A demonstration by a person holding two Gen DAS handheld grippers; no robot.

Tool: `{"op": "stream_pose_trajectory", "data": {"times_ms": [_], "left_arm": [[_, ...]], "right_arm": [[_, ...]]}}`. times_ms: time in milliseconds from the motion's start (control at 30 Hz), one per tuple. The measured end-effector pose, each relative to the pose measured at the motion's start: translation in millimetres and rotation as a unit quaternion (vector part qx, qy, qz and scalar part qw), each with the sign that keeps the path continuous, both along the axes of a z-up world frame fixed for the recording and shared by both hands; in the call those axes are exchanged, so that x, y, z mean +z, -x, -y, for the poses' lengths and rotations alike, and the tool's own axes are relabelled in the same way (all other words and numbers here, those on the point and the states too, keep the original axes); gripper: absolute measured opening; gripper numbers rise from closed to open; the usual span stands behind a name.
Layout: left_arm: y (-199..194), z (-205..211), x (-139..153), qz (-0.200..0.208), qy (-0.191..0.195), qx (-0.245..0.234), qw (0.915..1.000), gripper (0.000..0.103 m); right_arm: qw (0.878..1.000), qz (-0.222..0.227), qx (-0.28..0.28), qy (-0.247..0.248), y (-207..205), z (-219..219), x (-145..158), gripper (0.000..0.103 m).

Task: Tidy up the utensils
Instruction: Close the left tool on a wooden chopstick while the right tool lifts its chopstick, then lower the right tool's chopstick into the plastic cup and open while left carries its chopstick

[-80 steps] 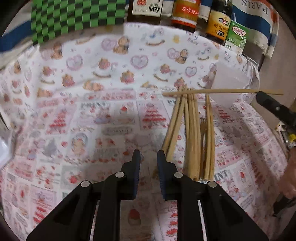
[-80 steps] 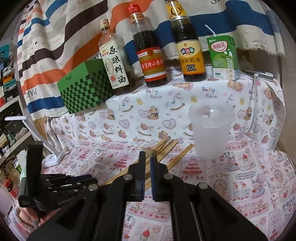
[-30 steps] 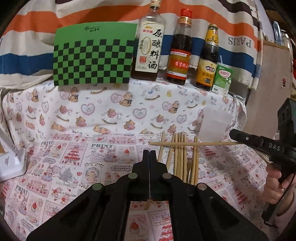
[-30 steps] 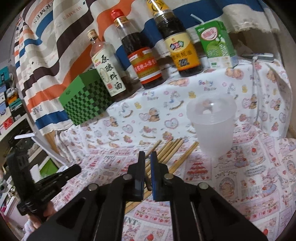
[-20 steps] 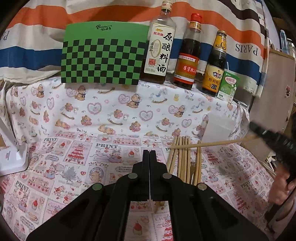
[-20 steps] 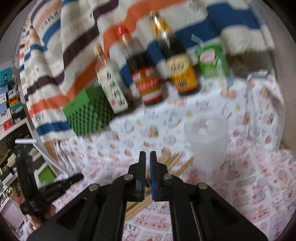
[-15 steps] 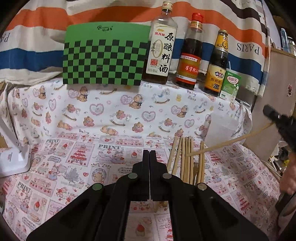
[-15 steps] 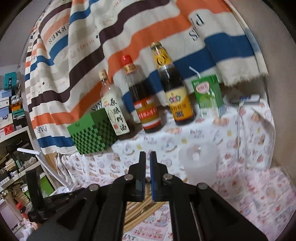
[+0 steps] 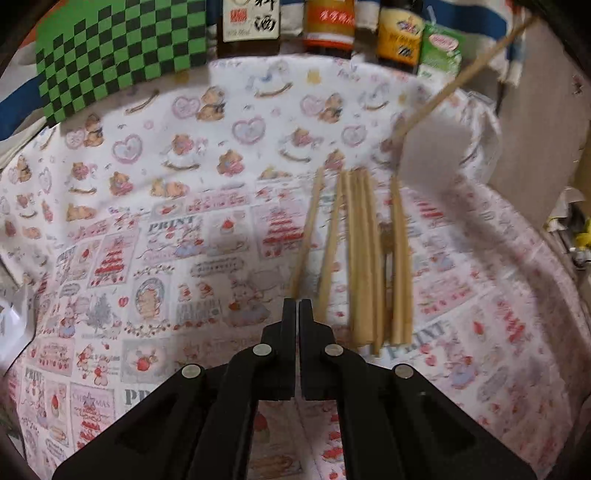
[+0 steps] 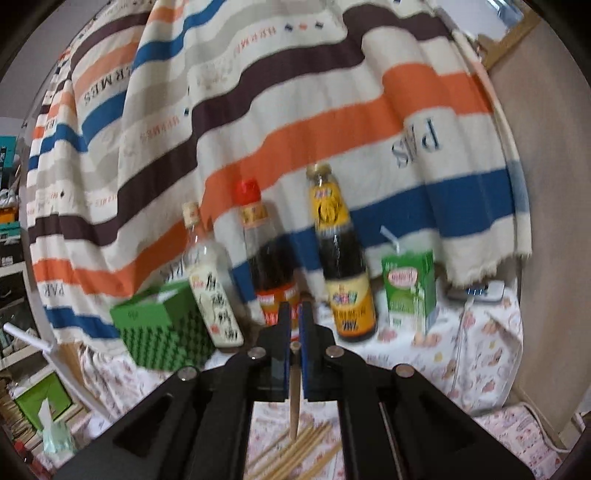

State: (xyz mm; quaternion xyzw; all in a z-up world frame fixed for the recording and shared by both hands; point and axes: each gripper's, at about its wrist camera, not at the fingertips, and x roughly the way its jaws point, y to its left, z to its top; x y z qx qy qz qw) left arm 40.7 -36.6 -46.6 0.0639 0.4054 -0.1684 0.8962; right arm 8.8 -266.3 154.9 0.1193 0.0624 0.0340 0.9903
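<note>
A worktop (image 9: 155,206) covered in a pink and white printed cloth fills my left wrist view, with a green checkered box (image 9: 110,48) and a row of bottles (image 9: 325,22) at its far edge. The bundle of chopsticks (image 9: 362,258) lies flat on the cloth, pointing away from me, just right of my left tongs (image 9: 297,306). These tongs are closed with nothing between them, their tips over the near end of the leftmost stick. Beyond the bundle stands a blurred translucent cup (image 9: 432,151), and a single chopstick (image 9: 461,77) slants in the air above it, its lower end at the cup.

In my right wrist view a striped cloth (image 10: 295,110) hangs behind the same bottles (image 10: 336,251) and a green carton (image 10: 408,291). My right tongs (image 10: 294,314) are clamped on the single chopstick (image 10: 294,398), which hangs down between the pads, its tip above the chopsticks (image 10: 295,454) on the worktop below. The checkered box (image 10: 166,325) sits left of the bottles.
</note>
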Motion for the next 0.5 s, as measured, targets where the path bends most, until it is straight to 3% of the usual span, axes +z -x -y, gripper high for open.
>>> {"op": "stream_pose_trajectory", "data": {"times_ms": [167, 300, 500], "left_arm": [[-4.5, -5.4, -7.6, -0.023, 0.011, 0.005, 0.9997, 0.001], [-0.6, 3.6, -11.7, -0.016, -0.02, -0.017, 0.9995, 0.001], [-6.3, -1.3, -16.0, -0.028, -0.012, -0.012, 0.9995, 0.013]], "right_arm": [[0.999, 0.035, -0.015, -0.021, -7.3, 12.4, 21.6, 0.004], [0.996, 0.062, -0.026, -0.053, -2.3, 35.8, 31.9, 0.003], [0.993, 0.069, -0.041, -0.088, 4.5, 69.8, 39.0, 0.004]]}}
